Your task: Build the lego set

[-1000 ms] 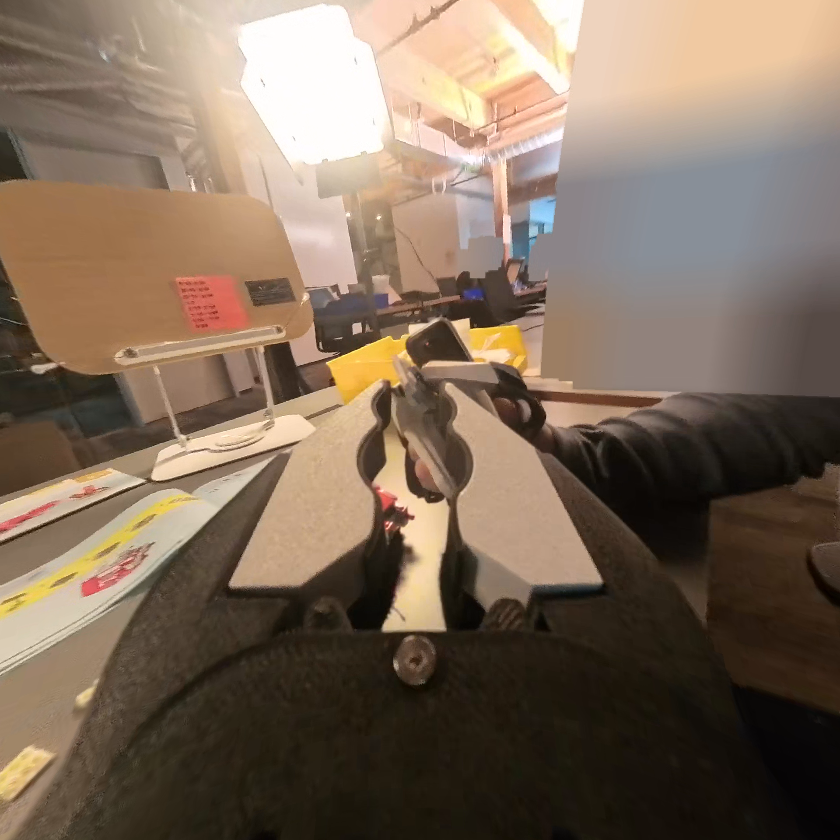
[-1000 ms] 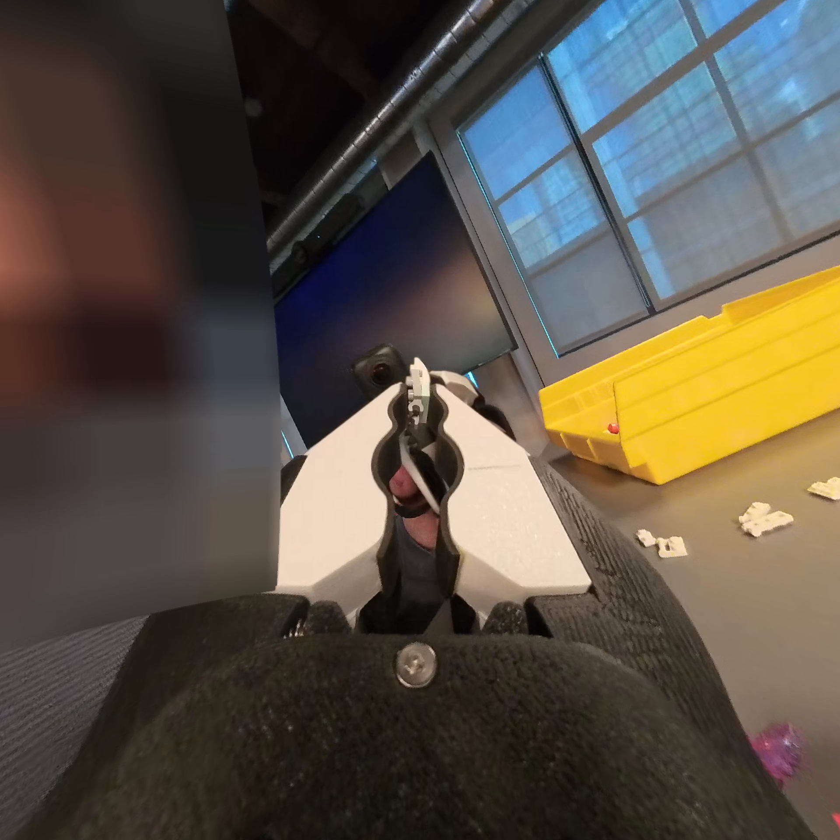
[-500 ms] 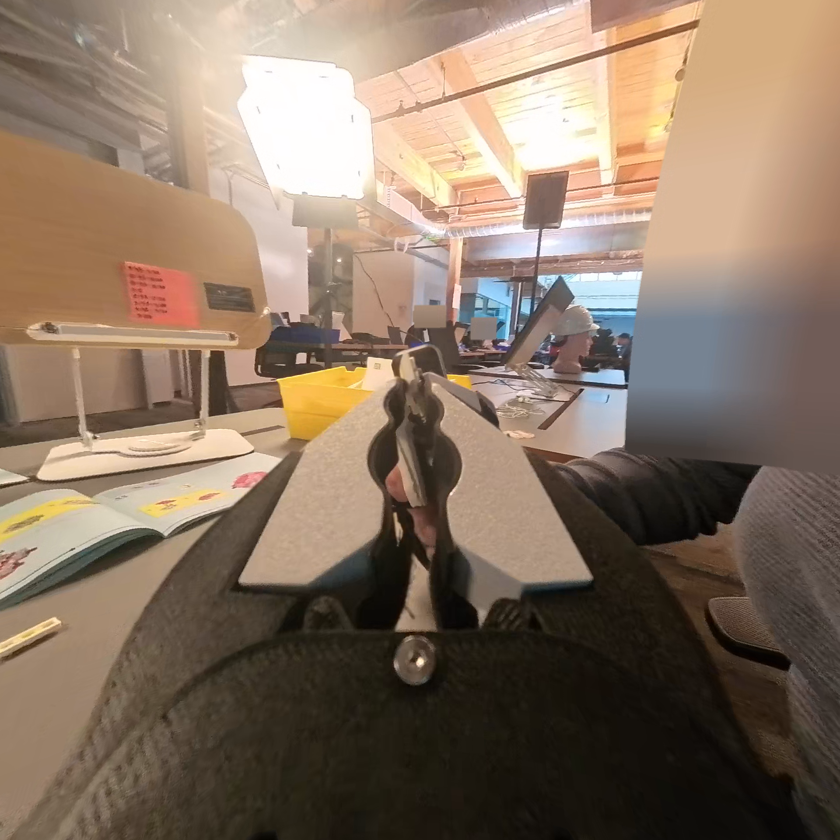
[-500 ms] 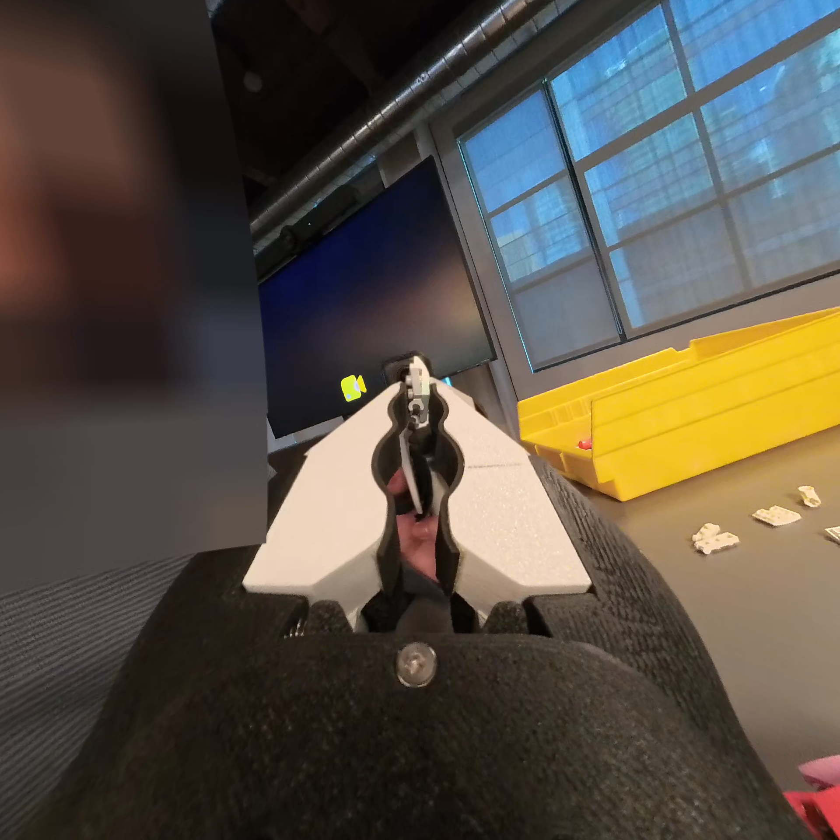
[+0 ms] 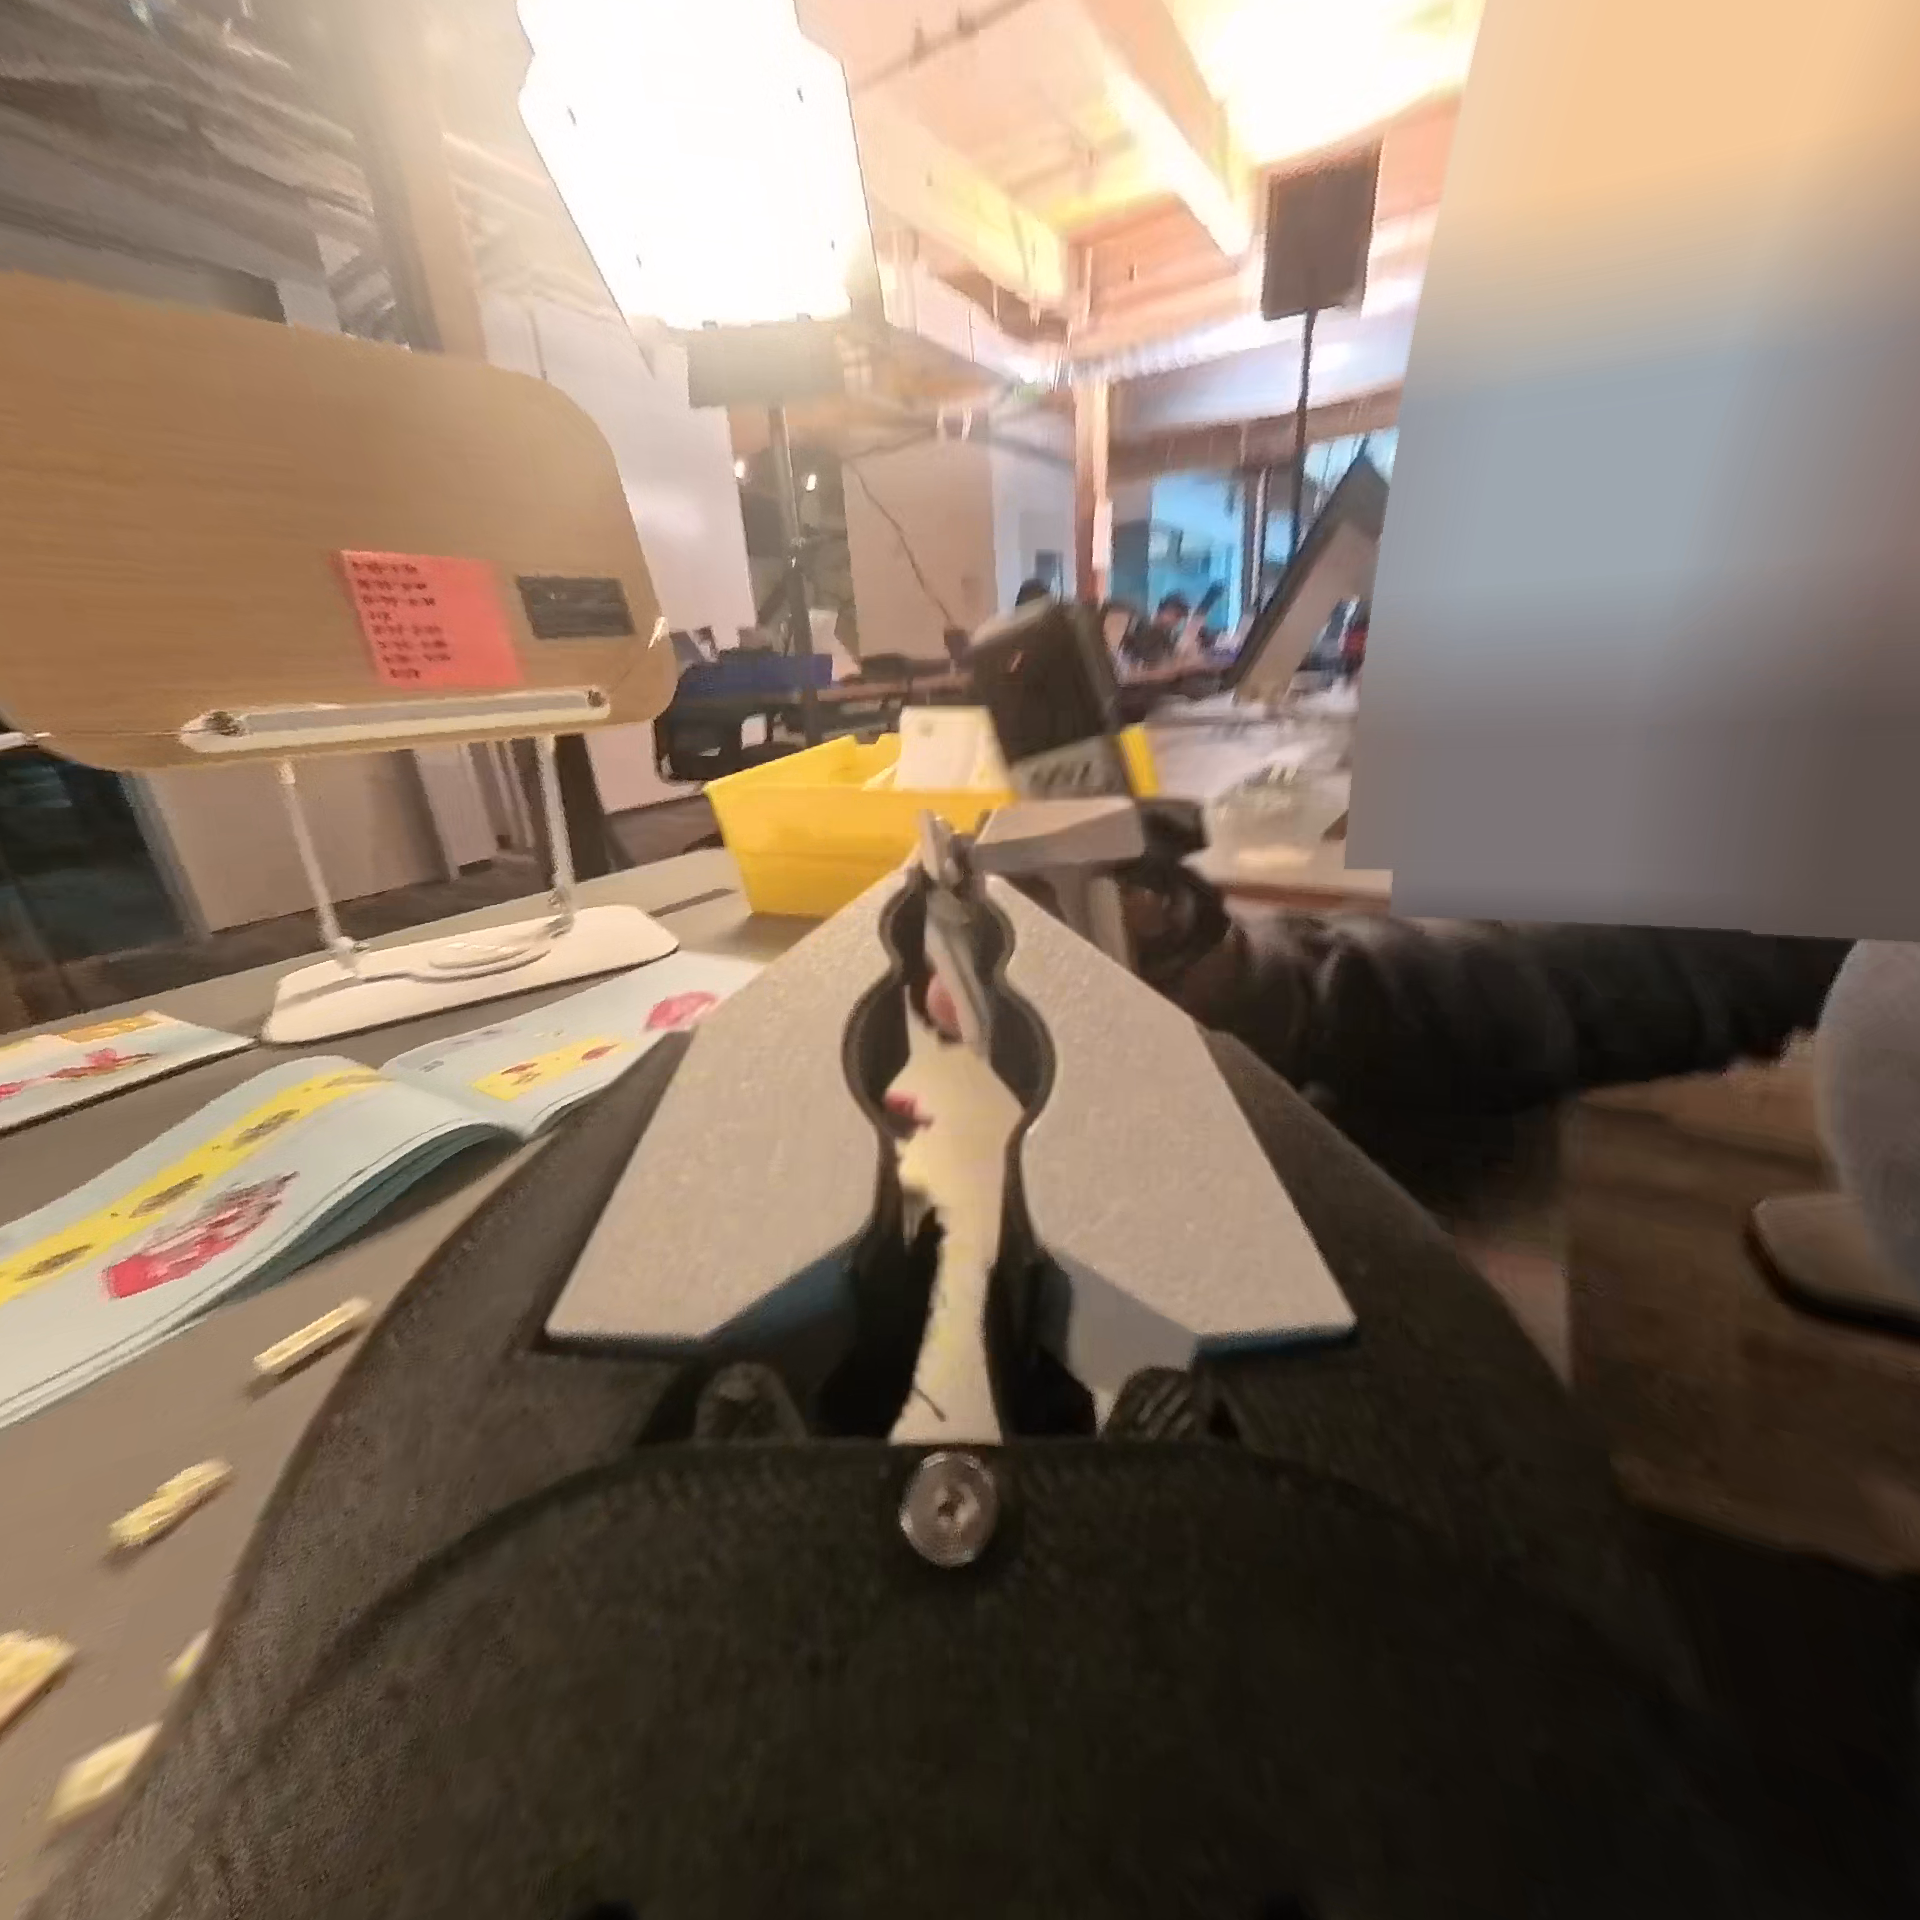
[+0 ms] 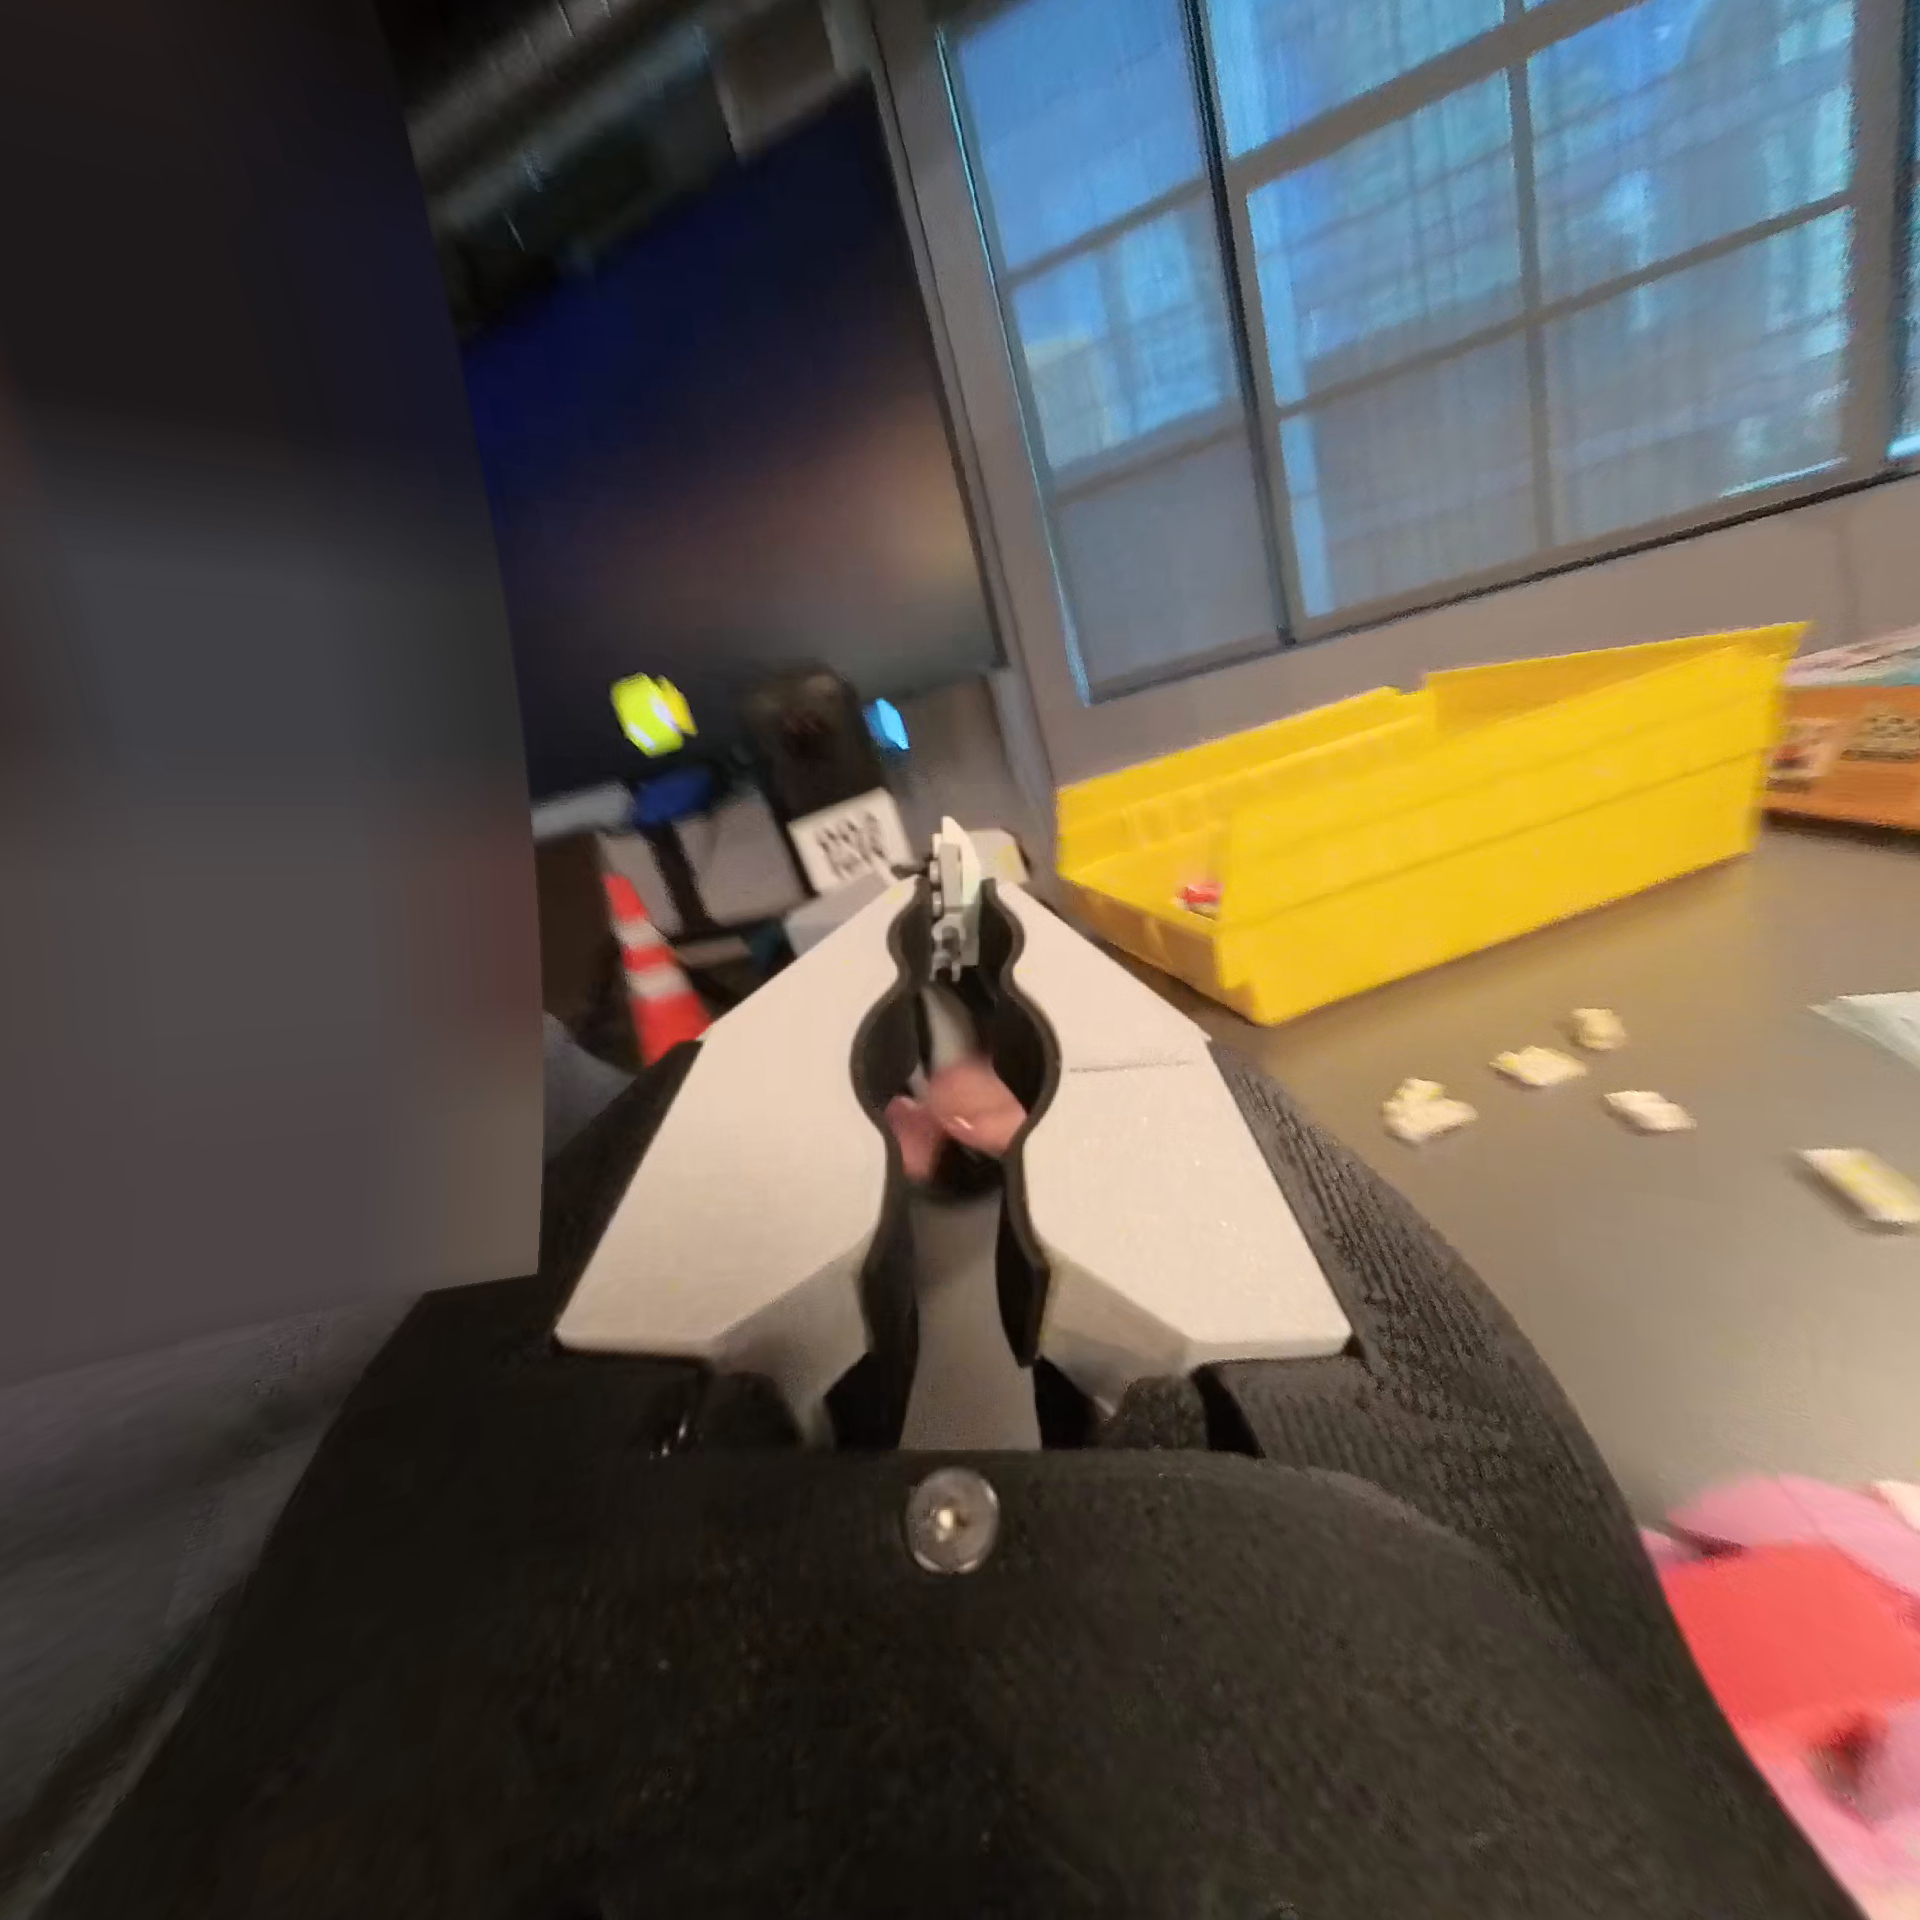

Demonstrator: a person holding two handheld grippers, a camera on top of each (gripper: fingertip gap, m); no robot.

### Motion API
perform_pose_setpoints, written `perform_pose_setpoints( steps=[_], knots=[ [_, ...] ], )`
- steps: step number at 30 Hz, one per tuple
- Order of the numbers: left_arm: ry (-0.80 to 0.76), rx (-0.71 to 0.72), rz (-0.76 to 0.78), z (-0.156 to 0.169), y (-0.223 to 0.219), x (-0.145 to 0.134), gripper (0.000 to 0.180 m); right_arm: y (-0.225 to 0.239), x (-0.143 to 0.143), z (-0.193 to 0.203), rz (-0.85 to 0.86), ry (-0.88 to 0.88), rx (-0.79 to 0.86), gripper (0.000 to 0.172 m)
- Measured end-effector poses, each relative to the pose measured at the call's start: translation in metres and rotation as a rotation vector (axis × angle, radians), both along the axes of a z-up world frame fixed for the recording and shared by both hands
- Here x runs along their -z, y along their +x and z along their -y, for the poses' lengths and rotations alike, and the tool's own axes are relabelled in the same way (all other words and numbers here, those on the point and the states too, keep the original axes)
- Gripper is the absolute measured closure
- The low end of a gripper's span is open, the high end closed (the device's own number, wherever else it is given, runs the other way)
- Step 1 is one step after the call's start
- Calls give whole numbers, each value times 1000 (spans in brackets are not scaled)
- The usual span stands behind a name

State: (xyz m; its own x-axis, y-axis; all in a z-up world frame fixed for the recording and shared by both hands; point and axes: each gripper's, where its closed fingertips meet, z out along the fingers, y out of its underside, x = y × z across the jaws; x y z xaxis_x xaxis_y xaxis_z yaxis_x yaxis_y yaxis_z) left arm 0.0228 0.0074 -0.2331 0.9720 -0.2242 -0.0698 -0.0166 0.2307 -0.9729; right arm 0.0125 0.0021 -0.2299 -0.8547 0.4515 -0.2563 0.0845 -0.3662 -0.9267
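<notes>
The left gripper (image 5: 943, 868) has its jaws clamped on a thin grey brick piece (image 5: 956, 935), raised above the bench (image 5: 644, 904) near the open instruction booklet (image 5: 312, 1153). The right gripper (image 6: 954, 894) is clamped on a small white-and-grey brick assembly (image 6: 954, 868), beside the yellow bin (image 6: 1455, 831) and scattered pale bricks (image 6: 1538, 1065)

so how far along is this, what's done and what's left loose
Done: little shows; a small white-grey brick piece sits pinched in the right gripper. In hand: the left gripper pinches a thin grey piece, tip to tip with the right. Left: pale loose pieces lie on the table, and the booklet is open.
</notes>
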Motion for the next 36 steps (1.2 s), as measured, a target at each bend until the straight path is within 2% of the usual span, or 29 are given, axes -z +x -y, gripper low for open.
perform_pose_setpoints(
  steps=[1,3,6,9,14,17,19,20,25,27,31,33,36],
  knots=[
    [-34,-13,-39,1,-2,6,170,-3,5,-1,-49,102,69,164],
    [-78,-12,-39,4,-6,11,149,-7,10,-6,-188,295,228,165],
    [-133,19,24,6,-11,17,144,-7,15,-4,-358,504,354,165],
    [-181,86,55,7,-7,23,147,-5,24,4,-376,551,332,165],
    [-162,-10,-184,15,-5,24,153,-5,34,9,-386,629,317,165],
    [-239,-1,-202,15,-4,33,153,-4,40,16,-424,705,313,165],
    [-254,52,-208,16,2,36,169,-2,47,21,-417,745,284,166],
    [-259,65,-226,17,5,38,180,-2,50,23,-400,759,265,166],
    [-279,72,-304,20,10,43,179,-2,49,20,-310,700,230,165],
    [-281,75,-296,23,8,41,166,-3,46,15,-289,664,226,165],
    [-275,43,-291,23,3,39,174,1,43,15,-283,631,196,165],
    [-285,-7,-277,20,-5,41,158,4,42,16,-284,617,173,165],
    [-266,56,-239,20,3,40,169,7,45,21,-281,630,140,165]
  ],
)
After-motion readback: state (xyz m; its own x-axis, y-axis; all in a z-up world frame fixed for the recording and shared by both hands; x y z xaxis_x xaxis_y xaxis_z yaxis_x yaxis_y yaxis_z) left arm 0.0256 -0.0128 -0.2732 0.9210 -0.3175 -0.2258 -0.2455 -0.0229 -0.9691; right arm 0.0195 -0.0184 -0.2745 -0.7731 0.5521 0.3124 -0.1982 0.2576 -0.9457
